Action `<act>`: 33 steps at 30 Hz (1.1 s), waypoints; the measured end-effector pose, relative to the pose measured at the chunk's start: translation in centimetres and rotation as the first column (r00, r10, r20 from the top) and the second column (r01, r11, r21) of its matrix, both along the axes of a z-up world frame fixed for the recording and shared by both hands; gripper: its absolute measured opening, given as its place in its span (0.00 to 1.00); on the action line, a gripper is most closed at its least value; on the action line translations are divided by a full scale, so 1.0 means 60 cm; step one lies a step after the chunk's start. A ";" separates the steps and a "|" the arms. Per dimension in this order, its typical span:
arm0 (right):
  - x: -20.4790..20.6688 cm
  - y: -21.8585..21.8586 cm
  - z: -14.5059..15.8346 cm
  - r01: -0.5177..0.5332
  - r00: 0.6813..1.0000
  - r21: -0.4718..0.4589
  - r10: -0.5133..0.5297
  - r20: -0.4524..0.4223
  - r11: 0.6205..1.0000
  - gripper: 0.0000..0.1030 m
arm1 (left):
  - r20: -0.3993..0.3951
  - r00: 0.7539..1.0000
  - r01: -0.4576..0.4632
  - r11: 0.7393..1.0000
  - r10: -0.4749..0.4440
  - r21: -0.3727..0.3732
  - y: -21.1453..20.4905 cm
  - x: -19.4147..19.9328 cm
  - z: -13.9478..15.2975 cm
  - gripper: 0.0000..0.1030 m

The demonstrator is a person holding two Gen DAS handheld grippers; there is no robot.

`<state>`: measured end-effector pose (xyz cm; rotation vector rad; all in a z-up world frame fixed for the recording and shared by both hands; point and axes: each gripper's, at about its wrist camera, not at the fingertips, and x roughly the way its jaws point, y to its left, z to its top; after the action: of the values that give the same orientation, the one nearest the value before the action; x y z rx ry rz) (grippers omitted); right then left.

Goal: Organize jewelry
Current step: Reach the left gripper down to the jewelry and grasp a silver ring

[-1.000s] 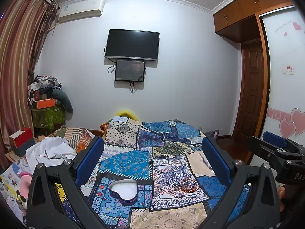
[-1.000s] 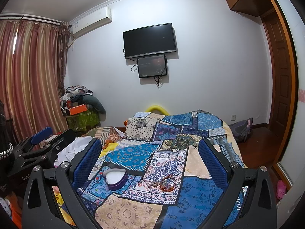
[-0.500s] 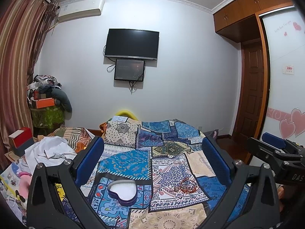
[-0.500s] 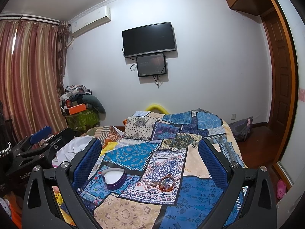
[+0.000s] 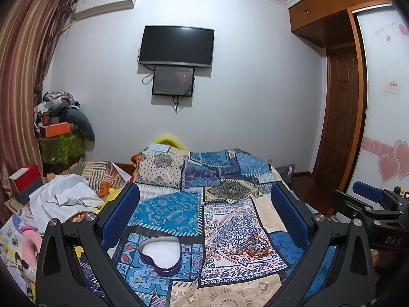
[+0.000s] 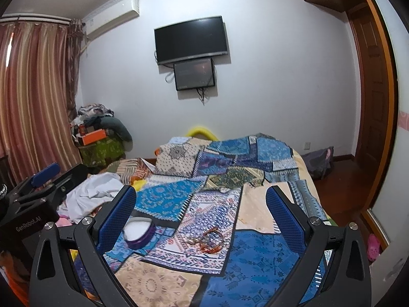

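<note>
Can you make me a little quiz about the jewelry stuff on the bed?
1. True or false: the purple heart-shaped tin has jewelry inside.
2. What lies right of the tin on the patchwork bedspread?
3. Are the left gripper and right gripper open or shut?

Key:
1. False; only its white lining shows.
2. The orange beaded bracelets, tangled in a small pile.
3. Both open, holding nothing.

**Bedroom with patchwork bed**

A bed (image 5: 230, 179) under a blue and beige patchwork cover fills the room's middle. On the pale wall (image 5: 255, 89) hangs a dark television (image 5: 176, 45) with a smaller screen (image 5: 173, 80) below it, and an air conditioner (image 5: 104, 3) near the striped curtains (image 6: 35, 102). A wooden door (image 5: 342, 117) stands at the right, and piled clothes and boxes (image 5: 60, 128) fill the left corner.
</note>
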<state>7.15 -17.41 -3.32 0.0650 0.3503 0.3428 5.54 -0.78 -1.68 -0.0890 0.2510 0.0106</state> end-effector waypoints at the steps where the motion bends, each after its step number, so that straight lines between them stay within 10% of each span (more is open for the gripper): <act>1: 0.008 -0.003 -0.006 0.006 1.000 -0.002 -0.006 -0.011 1.000 0.98 | -0.012 1.000 0.002 1.000 -0.002 -0.001 0.000 0.010 -0.005 1.00; 11: 0.083 -0.042 -0.081 0.104 0.985 -0.104 -0.116 -0.126 0.989 0.98 | -0.200 0.979 0.045 0.999 -0.038 0.029 -0.015 0.112 -0.090 1.00; 25: 0.139 -0.055 -0.171 -0.008 0.950 -0.132 -0.033 -0.309 0.991 0.98 | -0.493 0.859 0.160 0.987 -0.136 0.006 -0.059 0.215 -0.251 1.00; 33: 0.158 -0.042 -0.192 -0.060 0.935 -0.103 0.020 -0.354 0.993 0.80 | -0.541 0.811 0.251 0.968 -0.223 -0.022 -0.080 0.238 -0.283 0.72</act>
<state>16.65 -19.94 -14.84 0.0081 0.7273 0.3516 19.84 -5.61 -18.63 0.0000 0.8311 -0.2120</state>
